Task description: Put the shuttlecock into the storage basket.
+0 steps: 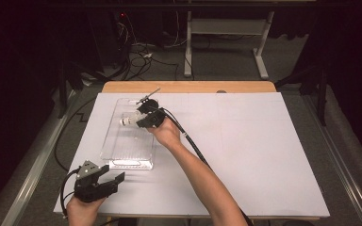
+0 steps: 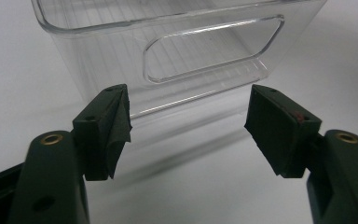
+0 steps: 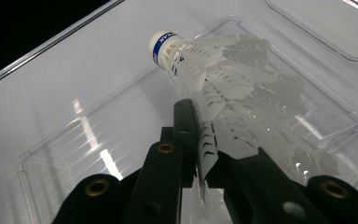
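A white feather shuttlecock (image 3: 205, 74) with a blue band at its cork is pinched by its feather skirt between the jaws of my right gripper (image 3: 205, 135), which is shut on it. It hangs over the far half of a clear plastic bin (image 1: 128, 136), cork (image 1: 124, 121) pointing left. My left gripper (image 1: 115, 181) rests near the table's front left corner. Its jaws stand wide open with nothing between them, facing the bin's near end wall (image 2: 205, 56) with its handle cutout.
The bin lies lengthwise on a large white sheet (image 1: 245, 146) covering the wooden table. The right gripper's cable (image 1: 193, 146) trails along the person's forearm. Dark floor with cables and a desk frame lies beyond the far edge.
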